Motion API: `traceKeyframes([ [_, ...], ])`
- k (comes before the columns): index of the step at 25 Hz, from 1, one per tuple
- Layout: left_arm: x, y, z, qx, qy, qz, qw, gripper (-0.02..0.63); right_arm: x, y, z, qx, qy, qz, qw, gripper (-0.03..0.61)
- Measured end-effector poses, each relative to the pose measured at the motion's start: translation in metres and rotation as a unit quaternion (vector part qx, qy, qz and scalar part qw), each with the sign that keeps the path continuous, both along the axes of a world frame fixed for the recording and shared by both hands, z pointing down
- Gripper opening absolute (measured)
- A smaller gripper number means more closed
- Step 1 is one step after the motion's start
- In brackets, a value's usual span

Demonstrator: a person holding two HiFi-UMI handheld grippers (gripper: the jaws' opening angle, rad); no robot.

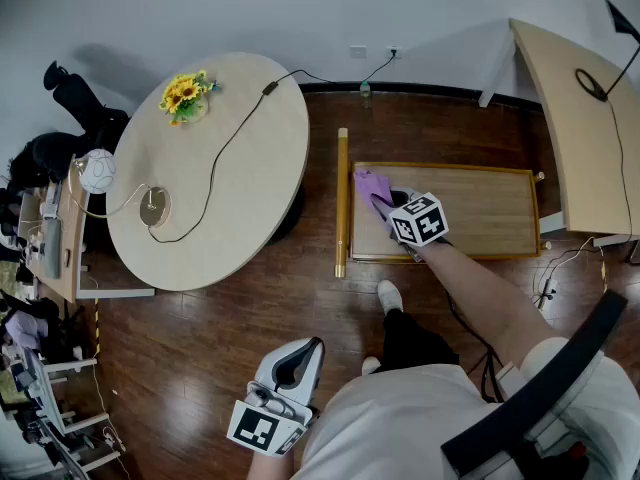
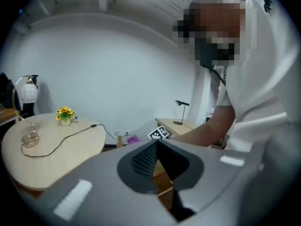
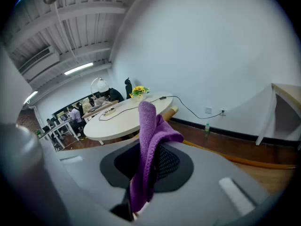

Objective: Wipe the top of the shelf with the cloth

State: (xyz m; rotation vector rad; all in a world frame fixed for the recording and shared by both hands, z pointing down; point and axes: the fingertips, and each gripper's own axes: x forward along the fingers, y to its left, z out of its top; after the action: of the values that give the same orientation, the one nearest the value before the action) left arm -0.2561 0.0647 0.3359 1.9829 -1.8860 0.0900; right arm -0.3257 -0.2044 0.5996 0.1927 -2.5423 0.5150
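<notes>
The shelf top [image 1: 480, 208] is a light wooden rectangle with a raised rim, low on the dark floor in the head view. My right gripper [image 1: 392, 204] is over its left end, shut on a purple cloth [image 1: 370, 182] that trails toward the shelf's left corner. In the right gripper view the cloth [image 3: 149, 140] stands folded up between the jaws of the right gripper [image 3: 143, 166]. My left gripper [image 1: 298, 360] hangs low near my body, far from the shelf. It is shut with nothing in it, and its jaws [image 2: 155, 149] meet at the tip.
A wooden rail [image 1: 342, 203] stands along the shelf's left side. A large round table [image 1: 240, 188] with sunflowers [image 1: 185, 96] and a black cable lies to the left. A desk [image 1: 590, 138] with a lamp is at the right. Cluttered desks line the far left.
</notes>
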Motion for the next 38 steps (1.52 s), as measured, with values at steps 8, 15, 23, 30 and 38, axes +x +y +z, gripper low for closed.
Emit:
traceKeyframes([
  [8,-0.023,-0.083,0.023,-0.029,0.01,0.005,0.9995,0.02,-0.08,-0.071,0.073,-0.067,0.02,0.028,0.997,0.051],
  [15,-0.021,-0.12,0.039,-0.06,0.025,0.034,0.9973,0.02,-0.064,-0.103,0.115,-0.085,0.051,0.055,0.994,0.051],
  [23,-0.013,-0.166,0.04,-0.048,0.037,0.097,0.9935,0.02,0.054,-0.177,0.131,-0.066,0.098,0.137,0.984,0.051],
  [30,0.016,-0.195,0.037,-0.04,0.039,0.154,0.9865,0.02,0.193,-0.238,0.132,-0.036,0.144,0.207,0.967,0.051],
  [38,0.04,-0.194,0.044,-0.051,0.047,0.19,0.9793,0.02,0.377,-0.298,0.142,0.001,0.256,0.298,0.92,0.051],
])
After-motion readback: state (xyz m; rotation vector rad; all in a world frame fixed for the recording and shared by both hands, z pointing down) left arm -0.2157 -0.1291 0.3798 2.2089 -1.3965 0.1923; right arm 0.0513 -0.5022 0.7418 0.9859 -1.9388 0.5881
